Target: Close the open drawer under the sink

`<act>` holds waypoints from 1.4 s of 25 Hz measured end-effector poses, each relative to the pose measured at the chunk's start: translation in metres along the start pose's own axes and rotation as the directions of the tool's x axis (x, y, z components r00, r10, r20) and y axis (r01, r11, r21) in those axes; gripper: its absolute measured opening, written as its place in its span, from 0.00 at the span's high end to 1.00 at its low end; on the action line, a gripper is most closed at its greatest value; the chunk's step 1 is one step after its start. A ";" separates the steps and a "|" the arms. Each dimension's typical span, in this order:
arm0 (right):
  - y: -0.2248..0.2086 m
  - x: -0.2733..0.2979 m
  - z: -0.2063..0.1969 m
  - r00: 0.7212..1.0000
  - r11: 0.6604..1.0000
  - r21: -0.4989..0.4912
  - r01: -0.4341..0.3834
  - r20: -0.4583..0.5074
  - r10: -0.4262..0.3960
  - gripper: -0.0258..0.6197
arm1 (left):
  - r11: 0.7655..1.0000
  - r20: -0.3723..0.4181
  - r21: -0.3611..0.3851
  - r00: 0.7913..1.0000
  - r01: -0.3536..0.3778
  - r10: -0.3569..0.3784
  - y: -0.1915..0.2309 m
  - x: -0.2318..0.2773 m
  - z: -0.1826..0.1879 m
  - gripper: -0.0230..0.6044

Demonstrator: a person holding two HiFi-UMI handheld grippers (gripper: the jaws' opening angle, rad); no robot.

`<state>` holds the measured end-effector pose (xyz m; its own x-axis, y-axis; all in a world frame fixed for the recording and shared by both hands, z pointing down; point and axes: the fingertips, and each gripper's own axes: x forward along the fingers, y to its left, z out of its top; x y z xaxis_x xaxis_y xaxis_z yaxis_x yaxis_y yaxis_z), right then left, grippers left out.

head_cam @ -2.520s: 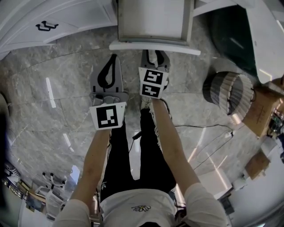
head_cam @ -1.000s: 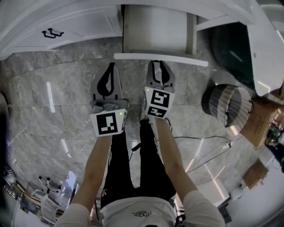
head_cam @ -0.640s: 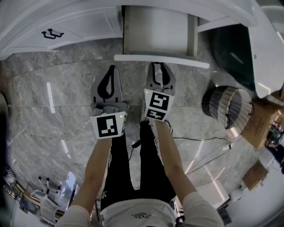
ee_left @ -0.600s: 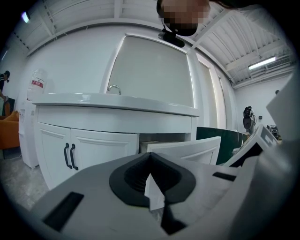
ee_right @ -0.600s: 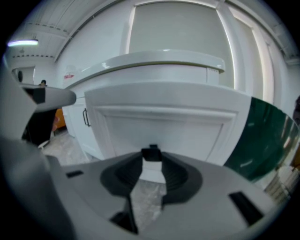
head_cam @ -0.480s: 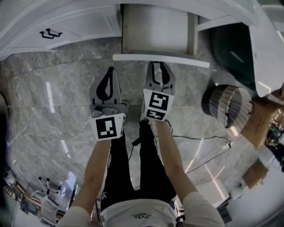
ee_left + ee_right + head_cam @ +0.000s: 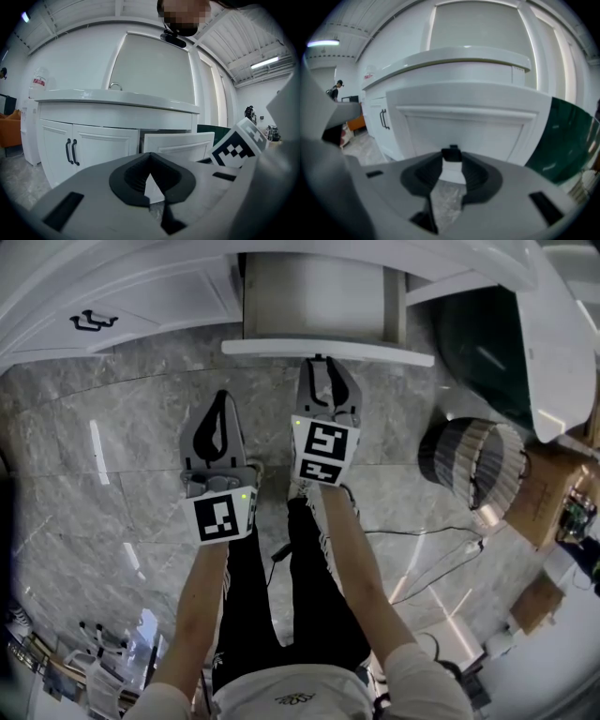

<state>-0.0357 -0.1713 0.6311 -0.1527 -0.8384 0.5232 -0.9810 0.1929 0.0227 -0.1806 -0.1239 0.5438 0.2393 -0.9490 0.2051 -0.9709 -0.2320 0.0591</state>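
The white open drawer sticks out from under the white countertop at the far middle. Its flat front panel runs left to right as the nearest edge. The grey plastic right gripper has its fingers pinched together with nothing in them. Its tip is right up at the panel's near face, but I can't tell if it's actually touching. That panel fills most of the right gripper view.

The left gripper sits nearer the person and off to the left, fingers also closed on nothing. Its tip is over the grey marble floor, well short of the panel.

Room-wise, the marble runs wide on the left, up to the white cabinet doors with the black handles. On the right, a round slatted basket stands well apart from the right gripper. A dark green panel is just beside the drawer's right side.

For writing, there are only the black-and-white square markers on the gripper cubes. A clear bottle with a red label stands on the countertop, print too small to read.
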 end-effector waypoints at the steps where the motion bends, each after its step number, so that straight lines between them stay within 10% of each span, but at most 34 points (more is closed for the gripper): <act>1: -0.001 0.004 0.002 1.000 1.000 0.000 0.001 -0.001 -0.001 0.73 | 1.000 0.002 -0.002 1.000 -0.003 0.003 0.001 0.000 0.000 0.93; 35: -0.007 0.053 0.034 1.000 0.999 -0.042 0.005 -0.004 -0.005 0.74 | 0.998 0.001 0.014 0.998 -0.057 0.057 0.030 0.019 0.003 0.93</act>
<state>-0.0407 -0.2348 0.6301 -0.1473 -0.8371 0.5268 -0.9758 0.2099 0.0607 -0.2049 -0.1497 0.5462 0.1839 -0.9609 0.2070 -0.9829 -0.1808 0.0335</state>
